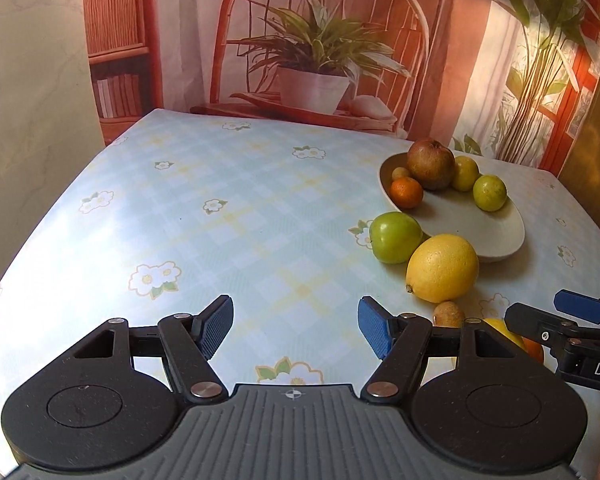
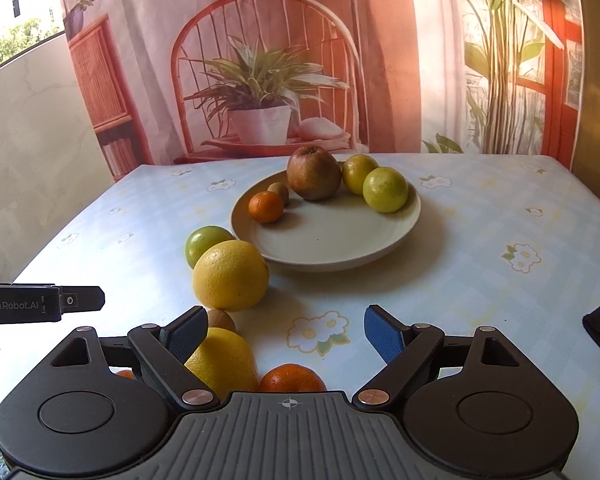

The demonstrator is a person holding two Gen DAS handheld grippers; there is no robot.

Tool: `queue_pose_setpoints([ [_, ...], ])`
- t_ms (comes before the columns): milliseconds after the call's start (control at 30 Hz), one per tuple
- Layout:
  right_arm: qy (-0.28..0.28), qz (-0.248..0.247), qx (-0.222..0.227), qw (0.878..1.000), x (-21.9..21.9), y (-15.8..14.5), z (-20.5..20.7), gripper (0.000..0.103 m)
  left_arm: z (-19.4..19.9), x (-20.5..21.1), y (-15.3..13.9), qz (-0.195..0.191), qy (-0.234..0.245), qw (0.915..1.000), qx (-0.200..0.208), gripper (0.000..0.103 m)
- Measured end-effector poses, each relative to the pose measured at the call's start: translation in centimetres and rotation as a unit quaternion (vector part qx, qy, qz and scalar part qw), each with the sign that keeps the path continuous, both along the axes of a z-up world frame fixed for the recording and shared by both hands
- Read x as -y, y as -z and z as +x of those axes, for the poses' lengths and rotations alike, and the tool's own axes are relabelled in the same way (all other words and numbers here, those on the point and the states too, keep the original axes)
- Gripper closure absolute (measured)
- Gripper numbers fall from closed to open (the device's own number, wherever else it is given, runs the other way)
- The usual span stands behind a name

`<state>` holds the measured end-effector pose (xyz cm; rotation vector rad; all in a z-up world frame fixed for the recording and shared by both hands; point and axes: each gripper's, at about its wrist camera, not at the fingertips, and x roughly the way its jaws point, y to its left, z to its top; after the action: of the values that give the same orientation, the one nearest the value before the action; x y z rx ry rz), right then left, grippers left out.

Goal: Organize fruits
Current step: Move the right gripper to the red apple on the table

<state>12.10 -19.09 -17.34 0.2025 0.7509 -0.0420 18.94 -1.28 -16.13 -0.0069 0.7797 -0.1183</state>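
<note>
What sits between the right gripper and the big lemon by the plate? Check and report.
Nothing blocks it. The right gripper is open above bare tablecloth, and the big lemon lies ahead to its left. A small brown fruit and another lemon crowd the gripper's left finger, off the direct path.

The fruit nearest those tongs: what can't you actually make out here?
- Right wrist view: the near yellow fruit is partly covered by the right tongs; the near orange is cut off by the tool's body.
- Left wrist view: those two are almost fully hidden behind both tools.
- Small brown fruit: half hidden in both views, kind unclear.
</note>
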Motion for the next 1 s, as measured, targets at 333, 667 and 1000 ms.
queue_pose_setpoints([
  [333, -0.006, 0.013, -0.007, 1.0, -0.2, -1.2, -2.0, 0.02, -1.1, -0.5, -0.3, -0.012, 0.005, 0.9999, -0.003, 0.032],
  [667, -0.015, 0.014, -0.01, 1.0, -0.9, -1.9, -3.4, 0.02, -2.2, -0.5, -0.7, -0.013, 0.016, 0.9998, -0.005, 0.032],
  [1000, -0.055, 0.015, -0.009, 0.998, -2.8, -2.6, -4.6, 0.02, -3.8, -0.3, -1.4, -0.025, 0.036, 0.999, 0.006, 0.032],
])
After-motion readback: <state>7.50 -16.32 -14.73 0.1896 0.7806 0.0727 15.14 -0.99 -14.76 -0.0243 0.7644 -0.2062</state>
